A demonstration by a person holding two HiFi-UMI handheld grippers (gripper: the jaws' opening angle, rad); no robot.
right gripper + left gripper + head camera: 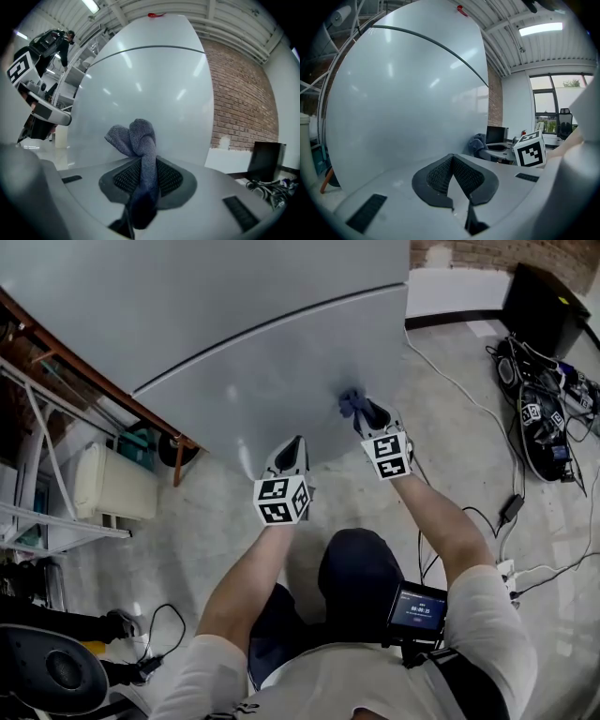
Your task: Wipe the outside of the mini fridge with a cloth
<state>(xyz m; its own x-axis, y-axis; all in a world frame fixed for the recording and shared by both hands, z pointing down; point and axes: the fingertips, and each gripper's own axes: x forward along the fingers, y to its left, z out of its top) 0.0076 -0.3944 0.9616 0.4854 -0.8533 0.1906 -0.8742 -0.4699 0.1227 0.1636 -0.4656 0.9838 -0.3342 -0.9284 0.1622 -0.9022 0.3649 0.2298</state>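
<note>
The mini fridge (272,381) is a pale grey box with a dark door seam; its front fills the left gripper view (403,93) and the right gripper view (150,89). A blue-grey cloth (350,403) is bunched in my right gripper (361,413), which is shut on it, and its folded end (138,136) sticks out past the jaws against the lower door. My left gripper (293,448) is shut with nothing in it (451,161), just short of the lower door, left of the right gripper.
Cables and black gear (544,418) lie on the floor at the right, with a power strip (506,570) near my right side. A white unit (112,484) and metal shelving (37,521) stand at the left. A brick wall (239,103) is behind the fridge.
</note>
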